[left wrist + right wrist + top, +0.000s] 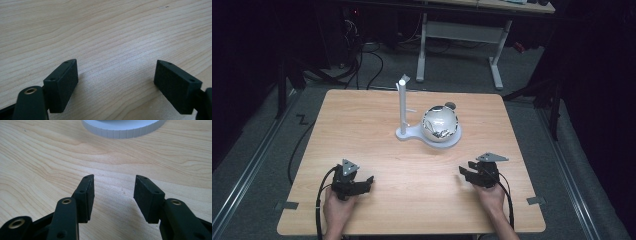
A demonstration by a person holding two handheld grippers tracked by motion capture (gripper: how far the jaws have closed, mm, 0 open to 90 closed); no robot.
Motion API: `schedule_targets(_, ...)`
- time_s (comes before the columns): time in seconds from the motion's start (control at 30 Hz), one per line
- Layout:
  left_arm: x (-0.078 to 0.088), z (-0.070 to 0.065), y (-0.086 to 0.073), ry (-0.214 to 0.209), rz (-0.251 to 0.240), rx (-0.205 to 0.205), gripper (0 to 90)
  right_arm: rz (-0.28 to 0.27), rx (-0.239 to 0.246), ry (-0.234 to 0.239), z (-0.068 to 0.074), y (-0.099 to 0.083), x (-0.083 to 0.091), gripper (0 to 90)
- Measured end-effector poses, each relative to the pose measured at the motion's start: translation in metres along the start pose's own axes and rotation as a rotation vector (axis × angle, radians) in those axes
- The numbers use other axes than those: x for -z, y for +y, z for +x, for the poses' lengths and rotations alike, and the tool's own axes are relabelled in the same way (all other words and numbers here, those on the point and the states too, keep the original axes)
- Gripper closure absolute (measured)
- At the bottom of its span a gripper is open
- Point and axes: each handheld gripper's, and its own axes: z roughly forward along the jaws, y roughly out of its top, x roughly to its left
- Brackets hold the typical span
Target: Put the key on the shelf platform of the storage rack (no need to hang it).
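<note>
While both pairs of jaws stand apart with nothing between them, we have only bare wood under the pads: the left gripper (116, 83) is spread wide over the table (377, 120), and the right gripper (113, 195) stands somewhat narrower, also holding nothing. In the high view the left gripper (357, 182) rests near the front left of the table and the right gripper (472, 175) near the front right, each in a hand (337, 210) coming in from the near edge.

Farther out, beyond the right gripper and towards the middle of the table, sits the shiny metal bowl (440, 125), tilted so that its mouth faces us. It rests on the round foot of a white stand (403, 107), whose ribbed rim (122, 127) shows at the top of the right gripper view; a thin upright post rises from the stand just left of the bowl.

We judge the bowl to be stiff, light and slippery, polished steel with a thin wall, so the pads should pinch across its rim rather than try the curved belly, where they would likely slide off. Tipped as it is, it may roll or rock when touched.

Inside the bowl we see bright reflections and perhaps a few small pieces near the bottom; we cannot tell what they are.
</note>
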Motion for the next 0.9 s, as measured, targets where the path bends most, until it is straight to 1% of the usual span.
schedule_targets(0.1, 0.0, 0.0, 0.0, 0.001, 0.0, 0.001, 19.7, 0.007, 0.003, -0.014, 0.001, -0.002, -0.002, 51.2)
schedule_targets(0.23, 0.0, 0.0, 0.0, 0.001, 0.0, 0.002, 19.7, 0.023, 0.028, -0.04, 0.002, -0.005, -0.007, 51.0)
schedule_targets(0.37, 0.0, 0.0, 0.0, 0.001, 0.0, 0.002, 19.7, 0.017, 0.046, -0.058, 0.004, -0.006, -0.01, 50.8)
schedule_targets(0.47, 0.0, 0.0, 0.0, 0.001, -0.001, 0.004, 19.7, 0.012, 0.091, -0.081, 0.008, -0.008, -0.011, 49.8)
schedule_targets(0.63, 0.0, 0.0, 0.0, 0.002, -0.002, 0.006, 19.7, 0.012, 0.084, -0.083, 0.007, -0.008, -0.011, 47.0)
schedule_targets(0.9, 0.0, 0.0, 0.0, 0.002, -0.002, 0.005, 19.7, 0.013, 0.084, -0.08, 0.007, -0.008, -0.011, 46.7)
